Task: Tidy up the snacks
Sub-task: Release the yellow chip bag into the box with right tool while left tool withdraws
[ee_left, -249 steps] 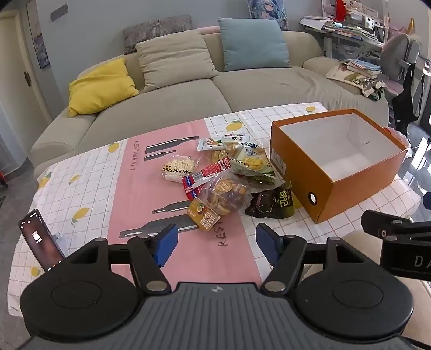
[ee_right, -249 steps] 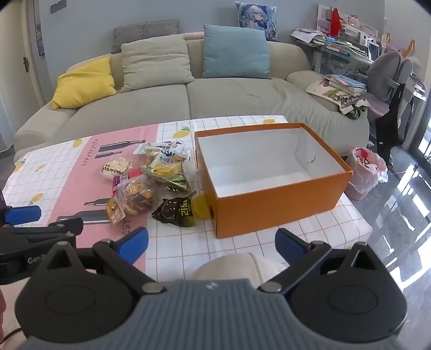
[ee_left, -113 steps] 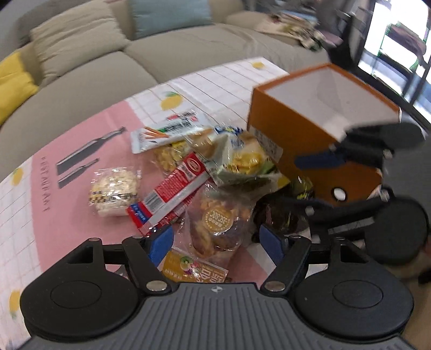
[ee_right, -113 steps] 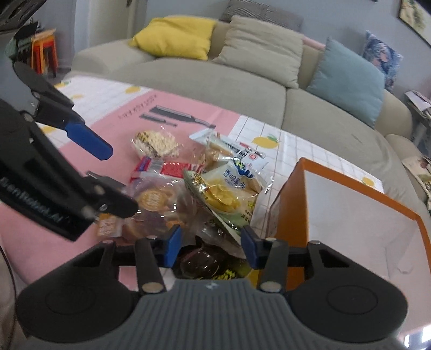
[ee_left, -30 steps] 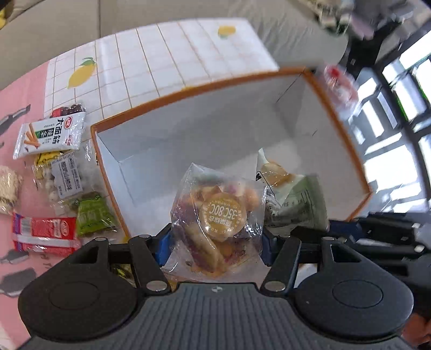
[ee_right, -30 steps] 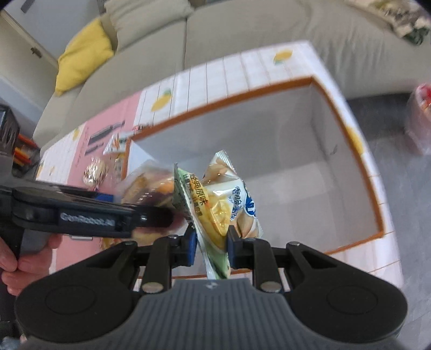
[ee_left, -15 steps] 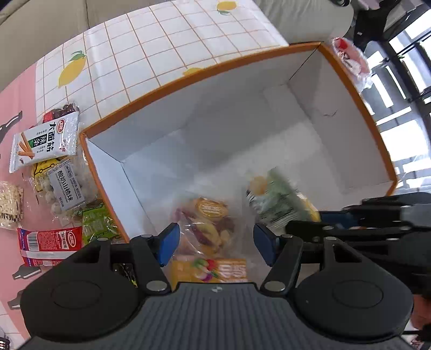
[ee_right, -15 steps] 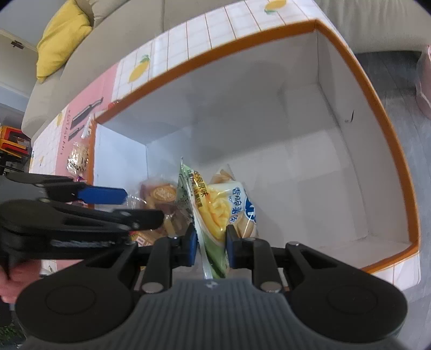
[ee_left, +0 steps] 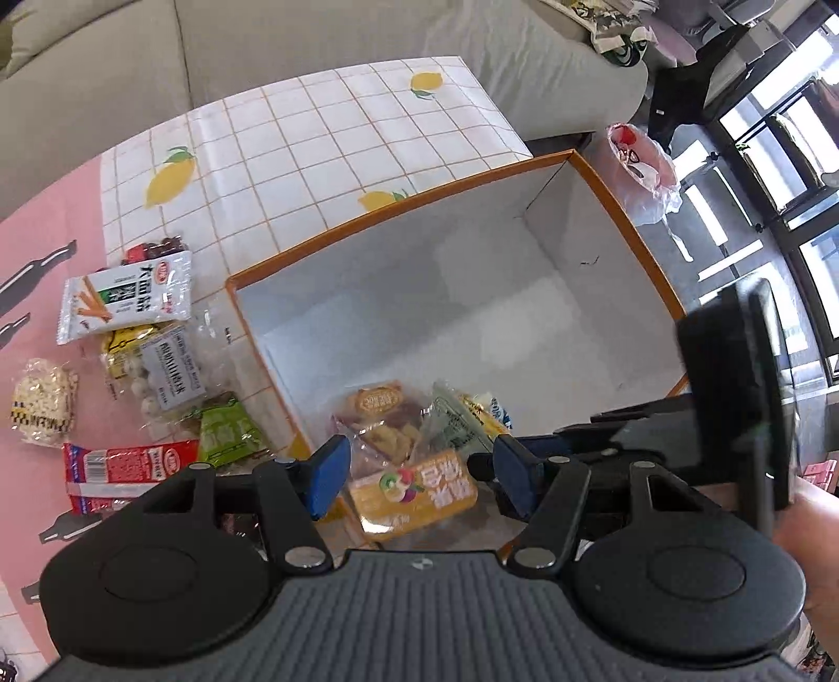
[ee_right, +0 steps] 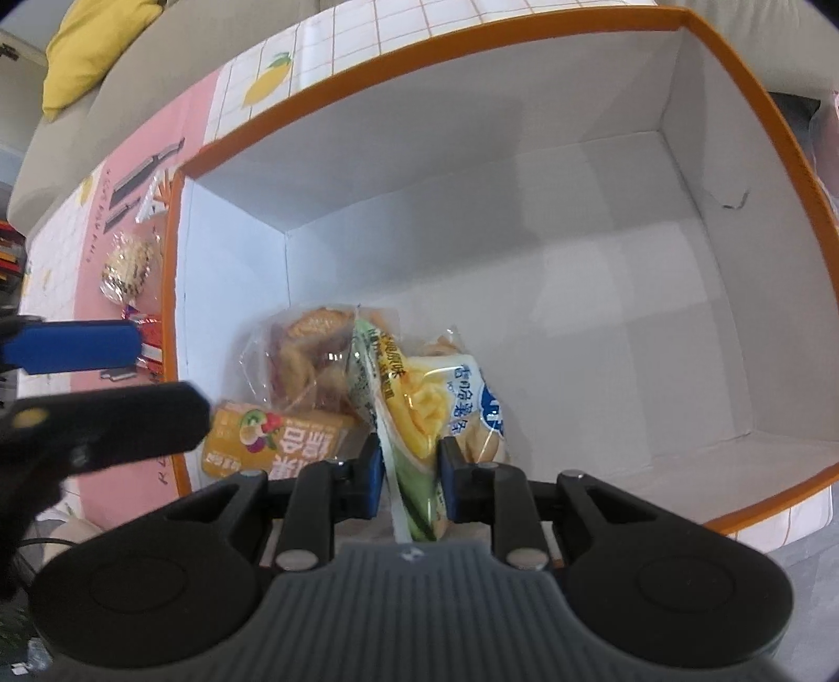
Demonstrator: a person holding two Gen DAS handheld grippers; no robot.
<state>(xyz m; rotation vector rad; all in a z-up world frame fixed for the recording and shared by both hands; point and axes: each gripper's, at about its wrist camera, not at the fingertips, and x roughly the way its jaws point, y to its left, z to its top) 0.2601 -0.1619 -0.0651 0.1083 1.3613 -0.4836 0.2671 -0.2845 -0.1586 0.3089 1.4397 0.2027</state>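
An orange box point(ee_left: 624, 220) with a white inside stands on the table; it also shows in the right wrist view point(ee_right: 744, 89). A clear cookie bag point(ee_left: 380, 419) and an orange snack pack point(ee_left: 414, 493) lie in its near left corner. My left gripper point(ee_left: 414, 472) is open and empty above them. My right gripper point(ee_right: 406, 472) is shut on a yellow-green chip bag point(ee_right: 425, 404), held low inside the box beside the cookie bag point(ee_right: 309, 351). Several more snacks lie on the table left of the box, among them a white stick pack point(ee_left: 126, 301) and a red bar point(ee_left: 126, 461).
The tablecloth point(ee_left: 314, 136) is white checked with lemons and a pink strip at the left. A grey sofa point(ee_left: 262, 47) runs behind the table. A pink rubbish bag point(ee_left: 642, 162) sits on the floor past the box's right side.
My left gripper has let go of the cookie bag, which now lies in the box with the orange pack. My right gripper has lowered the chip bag further into the box.
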